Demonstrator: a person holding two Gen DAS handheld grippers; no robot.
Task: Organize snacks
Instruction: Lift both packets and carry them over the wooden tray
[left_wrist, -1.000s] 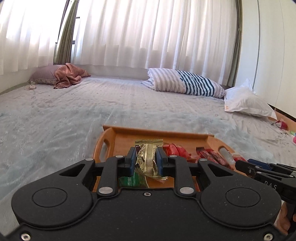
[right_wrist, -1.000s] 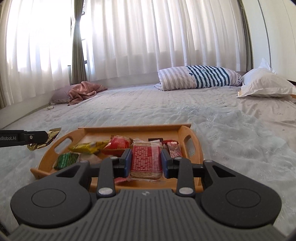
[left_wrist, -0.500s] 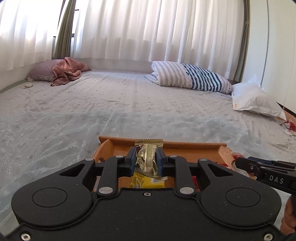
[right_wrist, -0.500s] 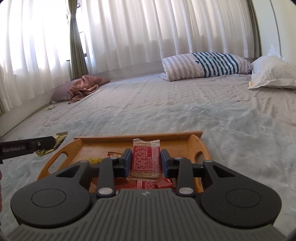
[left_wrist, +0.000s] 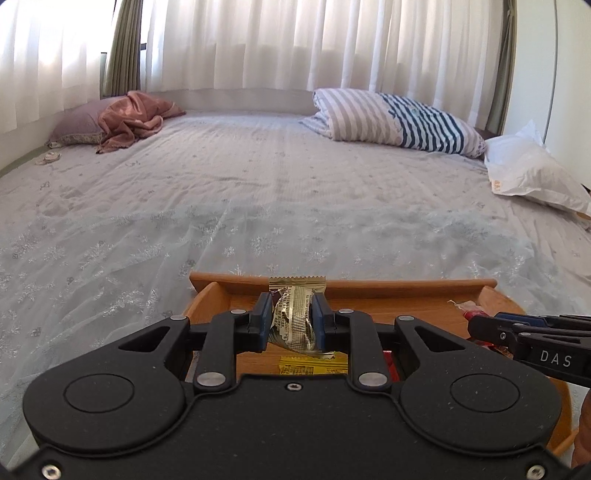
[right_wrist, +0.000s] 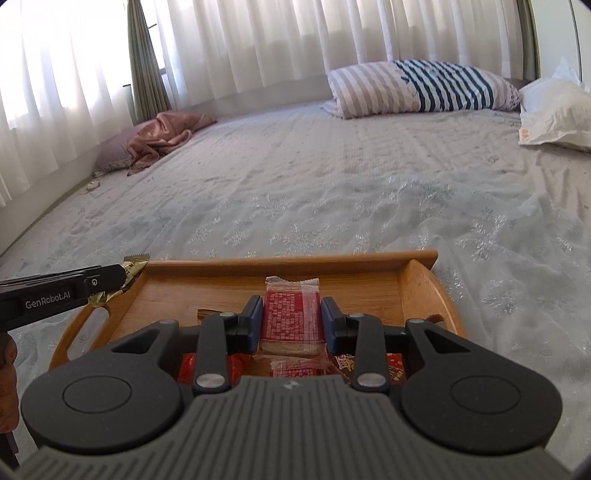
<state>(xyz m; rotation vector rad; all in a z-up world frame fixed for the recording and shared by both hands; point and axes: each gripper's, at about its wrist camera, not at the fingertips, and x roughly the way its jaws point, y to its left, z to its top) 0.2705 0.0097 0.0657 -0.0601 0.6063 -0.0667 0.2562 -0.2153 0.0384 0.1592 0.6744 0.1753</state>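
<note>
In the lower centre of the left wrist view, the left gripper (left_wrist: 291, 319) pinches a crumpled gold snack wrapper (left_wrist: 294, 317) tight between its blue pads, above the wooden tray (left_wrist: 369, 286) on the bed (left_wrist: 258, 192). In the right wrist view, the right gripper (right_wrist: 291, 319) clamps a red-printed snack packet (right_wrist: 291, 317) at lower centre, over more red packets (right_wrist: 391, 369) lying in the tray. A striped pillow (right_wrist: 417, 88) lies at upper right.

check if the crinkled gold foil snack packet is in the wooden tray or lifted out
Lifted out: the crinkled gold foil snack packet is pinched in the left gripper, above the wooden tray.
</note>
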